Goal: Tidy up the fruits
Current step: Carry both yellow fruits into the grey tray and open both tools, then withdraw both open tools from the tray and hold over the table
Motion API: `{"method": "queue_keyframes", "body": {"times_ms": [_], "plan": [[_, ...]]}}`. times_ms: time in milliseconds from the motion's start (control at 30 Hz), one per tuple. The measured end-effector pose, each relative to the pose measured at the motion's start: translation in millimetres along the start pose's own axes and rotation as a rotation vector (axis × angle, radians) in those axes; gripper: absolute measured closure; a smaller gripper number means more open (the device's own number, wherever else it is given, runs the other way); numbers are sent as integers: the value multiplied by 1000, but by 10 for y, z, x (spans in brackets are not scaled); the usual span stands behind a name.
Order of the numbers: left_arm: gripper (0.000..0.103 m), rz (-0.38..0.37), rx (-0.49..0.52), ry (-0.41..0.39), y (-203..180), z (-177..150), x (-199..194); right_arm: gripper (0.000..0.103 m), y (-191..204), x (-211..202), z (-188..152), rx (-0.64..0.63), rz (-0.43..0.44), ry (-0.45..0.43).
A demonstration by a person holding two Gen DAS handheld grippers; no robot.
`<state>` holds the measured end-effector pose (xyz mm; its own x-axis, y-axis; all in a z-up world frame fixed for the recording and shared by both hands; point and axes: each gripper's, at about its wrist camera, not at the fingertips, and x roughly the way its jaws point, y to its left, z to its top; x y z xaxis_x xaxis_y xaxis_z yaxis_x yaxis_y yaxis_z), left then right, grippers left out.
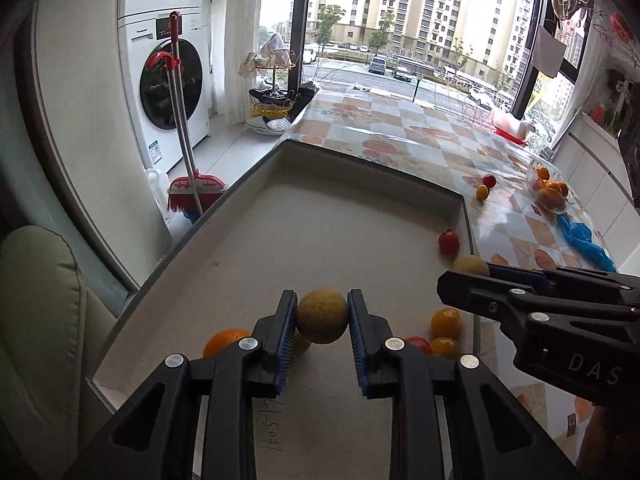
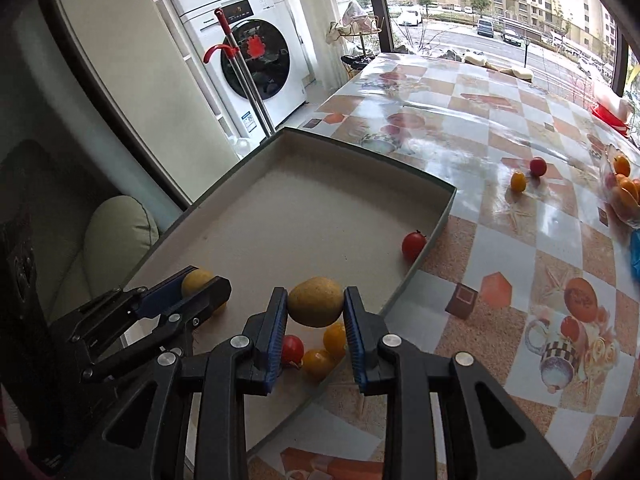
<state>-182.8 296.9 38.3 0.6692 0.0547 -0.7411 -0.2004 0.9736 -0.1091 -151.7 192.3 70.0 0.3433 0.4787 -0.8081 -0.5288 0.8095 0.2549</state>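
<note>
Grippers over shallow tray (image 1: 466,216): left gripper (image 1: 322,318) and right gripper (image 2: 316,304) each clamp a round yellow fruit; jolting risks slippage.

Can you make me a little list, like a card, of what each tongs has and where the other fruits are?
left tongs: shut on a tan round fruit
right tongs: shut on another tan fruit
tray: holds a lone red tomato by its right wall, plus small yellow and red ones near the tongs
tablecloth: one yellow tomato beside one red tomato
clear bowl: orange fruits
</note>
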Motion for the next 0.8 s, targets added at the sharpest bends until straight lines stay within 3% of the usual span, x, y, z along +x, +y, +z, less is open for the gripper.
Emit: {"method": "queue_keyframes", "body": {"times_ms": [33,100,133,167,200,267,367,533,633,800], "plan": [[76,-3,7,0,-1,-5,5,71,-3,23,10,1,2,6],[75,5,25,4,-34,-19,5,57,-25,23,8,9,6,7],[69,16,37,8,-52,-21,15,41,-41,-3,6,14,12,-1],[34,24,44,6,-56,-26,13,28,-57,-35,11,20,17,-14],[4,36,38,-20,-58,-37,-20,25,-69,-80,10,23,17,-31],[1,43,25,-96,-65,-50,-143,22,-94,-168,21,24,12,-57],[1,24,50,-77,-126,-8,-177,11,-230,-277,2,41,-37,-83],[1,1,85,-74,-330,-7,-219,11,-726,-420,-206,156,-114,-84],[1,-20,120,-65,-521,-8,-239,0,-1127,-455,-411,246,-163,-45],[1,-65,178,-61,-915,-54,-294,0,-1717,-665,-794,343,-357,-46]]}}
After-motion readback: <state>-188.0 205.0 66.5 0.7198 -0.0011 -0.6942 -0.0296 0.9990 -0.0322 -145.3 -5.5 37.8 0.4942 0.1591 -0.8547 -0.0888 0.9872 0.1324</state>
